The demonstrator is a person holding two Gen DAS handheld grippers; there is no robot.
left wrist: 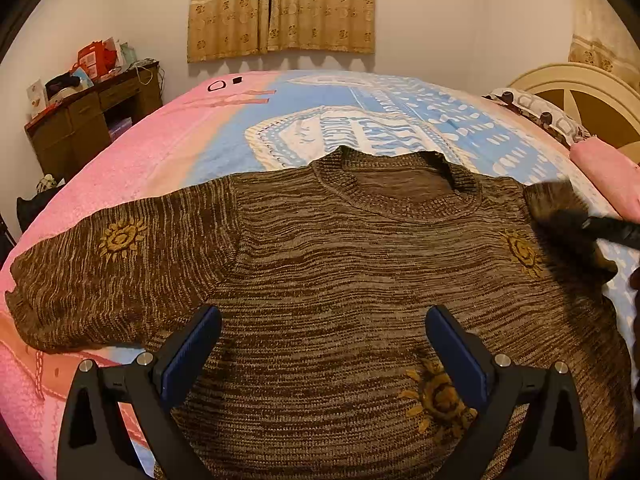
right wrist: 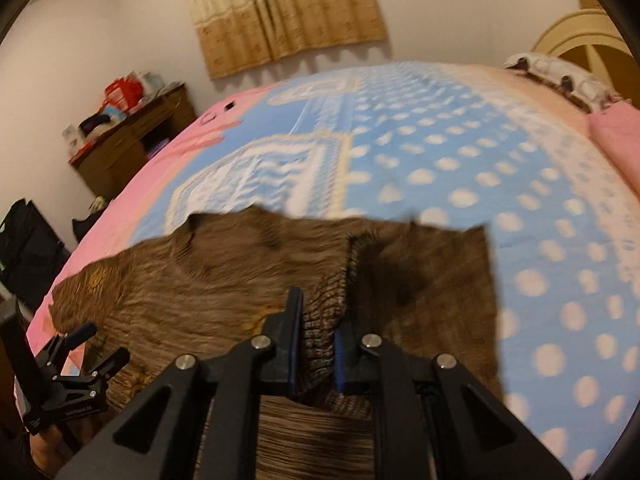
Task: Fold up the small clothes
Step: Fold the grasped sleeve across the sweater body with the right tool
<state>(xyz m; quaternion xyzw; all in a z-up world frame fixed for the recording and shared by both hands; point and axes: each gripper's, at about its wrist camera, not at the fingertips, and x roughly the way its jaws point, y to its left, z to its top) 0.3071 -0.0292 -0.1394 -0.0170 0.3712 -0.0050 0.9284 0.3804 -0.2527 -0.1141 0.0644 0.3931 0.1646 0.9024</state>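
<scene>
Brown knit sweater (left wrist: 360, 264) lies flat, front up, on the near part of the bed (left wrist: 168, 140). Right gripper (right wrist: 316, 344) pinches its folded-in sleeve (right wrist: 324, 312), pads tight on the knit. Left gripper (left wrist: 323, 320) hovers over the chest, jaws wide, holding nothing. Bedspread lettering unreadable. Left-wrist view alone shows the other sleeve spread flat.

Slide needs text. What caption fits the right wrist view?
Right gripper pinches a brown sweater sleeve over a blue dotted bedspread.
</scene>
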